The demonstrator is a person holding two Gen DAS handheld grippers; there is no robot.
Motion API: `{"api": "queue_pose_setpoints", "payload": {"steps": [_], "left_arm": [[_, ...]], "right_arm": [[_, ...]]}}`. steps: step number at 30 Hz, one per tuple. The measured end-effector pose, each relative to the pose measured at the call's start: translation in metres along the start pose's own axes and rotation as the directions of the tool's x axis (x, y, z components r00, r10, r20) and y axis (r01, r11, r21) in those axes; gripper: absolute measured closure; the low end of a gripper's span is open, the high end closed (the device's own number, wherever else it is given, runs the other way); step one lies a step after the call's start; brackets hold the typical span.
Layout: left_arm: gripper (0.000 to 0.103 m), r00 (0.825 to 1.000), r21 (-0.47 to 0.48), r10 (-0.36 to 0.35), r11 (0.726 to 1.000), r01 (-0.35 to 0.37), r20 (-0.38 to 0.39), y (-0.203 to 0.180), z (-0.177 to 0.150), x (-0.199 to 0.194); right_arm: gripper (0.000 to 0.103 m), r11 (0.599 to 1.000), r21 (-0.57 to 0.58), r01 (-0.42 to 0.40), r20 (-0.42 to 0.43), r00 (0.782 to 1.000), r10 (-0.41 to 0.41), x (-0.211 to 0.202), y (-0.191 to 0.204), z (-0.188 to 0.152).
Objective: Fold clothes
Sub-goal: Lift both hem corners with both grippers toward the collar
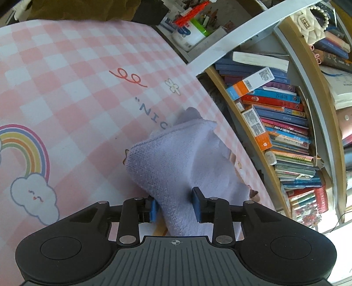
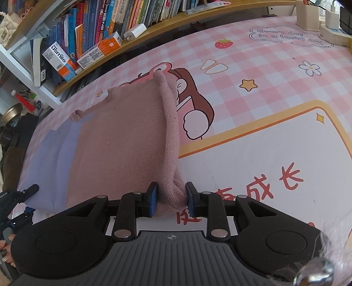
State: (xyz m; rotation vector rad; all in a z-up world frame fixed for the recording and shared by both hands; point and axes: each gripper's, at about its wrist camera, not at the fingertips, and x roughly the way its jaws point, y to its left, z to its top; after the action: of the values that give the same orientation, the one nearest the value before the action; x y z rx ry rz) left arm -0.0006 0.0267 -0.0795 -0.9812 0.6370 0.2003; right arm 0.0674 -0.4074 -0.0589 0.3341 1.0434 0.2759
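Observation:
A two-tone knit garment lies on the pink checked table mat (image 2: pixel 264 72). Its pink part (image 2: pixel 123 140) fills the middle of the right wrist view, and a lilac band (image 2: pixel 48 158) runs along its left side. My right gripper (image 2: pixel 171 198) is shut on a thick rolled fold of the pink knit at the near edge. In the left wrist view the lilac end (image 1: pixel 176 162) rises in a peak between the blue pads of my left gripper (image 1: pixel 175 206). Those jaws stand apart and flank the cloth loosely without pinching it.
Bookshelves packed with books (image 1: pixel 283 123) run along the mat's far edge (image 2: pixel 105 24). A pen holder and white containers (image 1: pixel 191 28) stand beyond the mat's corner. Cream organisers (image 2: pixel 319 19) sit at the mat's far right. A person's hand (image 2: pixel 6 250) shows at the lower left.

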Motion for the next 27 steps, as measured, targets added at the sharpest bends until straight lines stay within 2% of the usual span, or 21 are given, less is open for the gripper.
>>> {"api": "queue_pose_setpoints", "payload": {"steps": [11,12,14,19,21,23,25,26,27], "left_arm": [[0.069,0.998,-0.082,-0.062,0.995,0.059,-0.026,0.007,0.01,0.011],[0.073,0.997,-0.087,-0.068,0.994,0.066,-0.025,0.008,0.01,0.012],[0.073,0.997,-0.097,-0.08,0.992,0.078,-0.022,0.009,0.011,0.014],[0.083,0.996,-0.097,-0.073,0.993,0.069,-0.041,0.01,0.015,0.016],[0.09,0.996,-0.052,-0.08,0.996,0.078,-0.035,0.005,0.016,0.012],[0.091,0.993,0.056,-0.117,0.992,0.117,-0.012,-0.011,0.016,0.002],[0.09,0.984,0.161,-0.177,0.971,0.177,-0.012,-0.027,0.016,-0.006],[0.089,0.98,0.192,-0.199,0.961,0.199,-0.022,-0.029,0.017,-0.007],[0.088,0.978,0.183,-0.206,0.961,0.208,-0.032,-0.026,0.019,-0.006]], "right_arm": [[0.078,0.995,-0.09,0.046,0.019,0.999,-0.045,0.0,0.013,-0.007],[0.078,0.994,-0.096,0.051,0.02,0.999,-0.049,0.001,0.014,-0.008],[0.078,0.992,-0.107,0.06,0.021,0.998,-0.058,0.001,0.016,-0.008],[0.078,0.988,-0.124,0.092,0.024,0.996,-0.089,0.003,0.024,-0.009],[0.078,0.986,-0.128,0.103,0.026,0.995,-0.101,0.003,0.026,-0.009],[0.078,0.986,-0.124,0.11,0.027,0.994,-0.107,0.004,0.027,-0.009],[0.078,0.986,-0.12,0.116,0.029,0.993,-0.113,0.004,0.028,-0.009],[0.078,0.985,-0.12,0.121,0.029,0.993,-0.118,0.004,0.029,-0.009],[0.078,0.985,-0.121,0.126,0.029,0.992,-0.123,0.004,0.03,-0.009]]}}
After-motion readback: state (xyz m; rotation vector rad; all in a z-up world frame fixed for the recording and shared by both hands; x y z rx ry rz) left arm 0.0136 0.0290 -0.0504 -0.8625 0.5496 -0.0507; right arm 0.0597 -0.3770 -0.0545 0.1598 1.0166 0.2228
